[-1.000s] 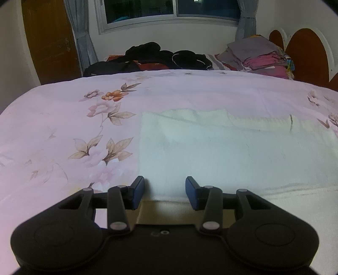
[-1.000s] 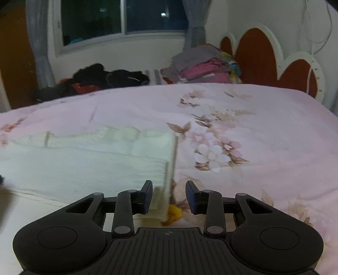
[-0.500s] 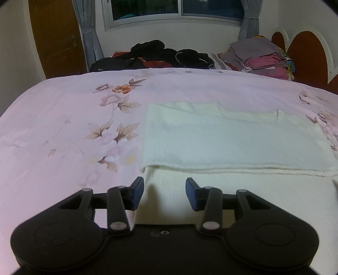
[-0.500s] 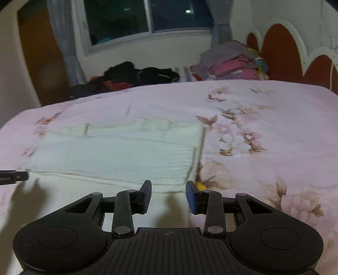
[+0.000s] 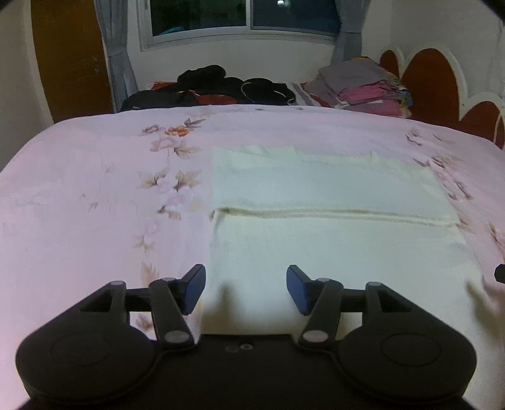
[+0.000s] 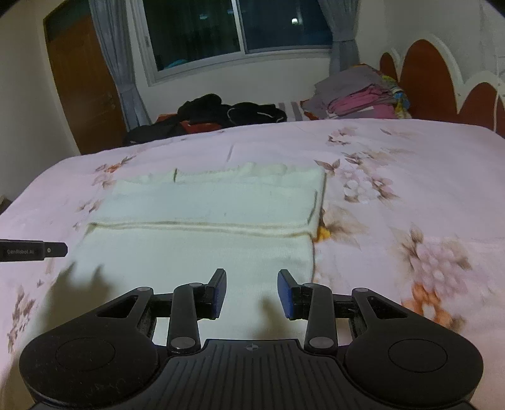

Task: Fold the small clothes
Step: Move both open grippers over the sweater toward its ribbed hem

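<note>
A cream knit garment lies flat on the pink floral bedspread. Its far part is folded over, and the fold's edge runs across the middle. It also shows in the right wrist view. My left gripper is open and empty, raised above the garment's near left corner. My right gripper is open and empty, raised above the garment's near right part. The tip of the left gripper shows at the left edge of the right wrist view.
A pile of dark clothes lies at the far side of the bed. A stack of folded clothes sits at the far right by the red headboard. A window and a wooden door are behind.
Both grippers have let go of the garment edge and pulled back and up. The folded part now lies flat. Both jaws are wider apart.
</note>
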The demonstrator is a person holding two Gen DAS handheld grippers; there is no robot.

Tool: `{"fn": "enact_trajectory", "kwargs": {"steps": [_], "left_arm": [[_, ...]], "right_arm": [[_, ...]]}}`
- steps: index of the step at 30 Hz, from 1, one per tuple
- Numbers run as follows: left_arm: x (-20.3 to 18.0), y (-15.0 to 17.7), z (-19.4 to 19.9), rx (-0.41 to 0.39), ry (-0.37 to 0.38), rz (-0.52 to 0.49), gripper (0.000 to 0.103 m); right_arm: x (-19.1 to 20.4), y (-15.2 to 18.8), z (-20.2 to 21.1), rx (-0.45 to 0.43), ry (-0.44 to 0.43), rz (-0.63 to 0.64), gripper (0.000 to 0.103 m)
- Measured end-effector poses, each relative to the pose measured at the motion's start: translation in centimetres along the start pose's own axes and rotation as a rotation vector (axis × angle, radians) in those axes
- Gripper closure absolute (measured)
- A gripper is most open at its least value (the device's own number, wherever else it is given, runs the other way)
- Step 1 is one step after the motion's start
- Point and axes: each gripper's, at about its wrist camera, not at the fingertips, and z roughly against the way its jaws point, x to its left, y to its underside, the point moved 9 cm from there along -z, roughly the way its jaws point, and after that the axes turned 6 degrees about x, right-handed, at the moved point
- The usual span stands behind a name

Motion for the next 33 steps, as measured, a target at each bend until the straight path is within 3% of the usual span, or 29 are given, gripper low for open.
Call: {"fn": "enact_trajectory", "kwargs": {"steps": [12,28,29,31,33], "left_arm": [[0.9,6.9,5.2,0.0,0.022,-0.024,0.039],[3.5,15.1,8.1,0.069,0.047,0.022,0.038],[3.7,15.7,8.2,0.078,0.048,0.027,0.038],[4.1,16.8,8.5,0.089,0.053,0.038,0.038],[4.6,17.8,8.6,0.102,0.055,0.045,0.04]], "right_arm": [[2.7,8.3,5.8,0.035,0.05,-0.032,0.067],[2.0,14.8,10.4,0.056,0.119,-0.065,0.066],[1.9,15.2,10.5,0.058,0.123,-0.069,0.064],[1.7,15.9,10.9,0.057,0.132,-0.08,0.041],[1.6,16.5,11.3,0.055,0.141,-0.076,0.04]]}}
